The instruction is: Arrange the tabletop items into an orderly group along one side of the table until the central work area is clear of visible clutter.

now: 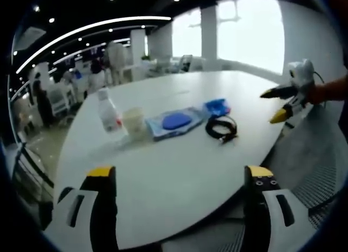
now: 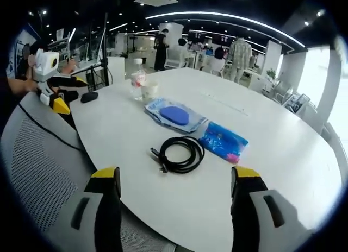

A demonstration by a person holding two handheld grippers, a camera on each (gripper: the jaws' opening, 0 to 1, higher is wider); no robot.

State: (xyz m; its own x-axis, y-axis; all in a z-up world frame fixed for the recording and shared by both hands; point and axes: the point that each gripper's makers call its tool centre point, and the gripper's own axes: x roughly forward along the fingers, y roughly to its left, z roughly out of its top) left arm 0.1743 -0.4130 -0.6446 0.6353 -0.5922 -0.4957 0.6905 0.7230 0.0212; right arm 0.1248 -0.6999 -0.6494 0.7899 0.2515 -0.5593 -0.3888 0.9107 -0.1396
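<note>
On the white table (image 2: 283, 149), the coiled black cable (image 2: 178, 153) lies just beside the blue packet (image 2: 224, 141); the blue-lidded tray (image 2: 175, 115), cup (image 2: 149, 90) and bottle (image 2: 138, 78) lie beyond. A mesh chair back (image 2: 38, 159) flanks the table. Left gripper (image 1: 182, 178) and right gripper (image 2: 173, 178): jaws spread, empty. Bottle label is unreadable.

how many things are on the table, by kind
Bottle: 1
Cup: 1
Clear packet with a blue item: 1
Blue packet: 1
Coiled black cable: 1
Small dark object near the table edge: 1
Total: 6
</note>
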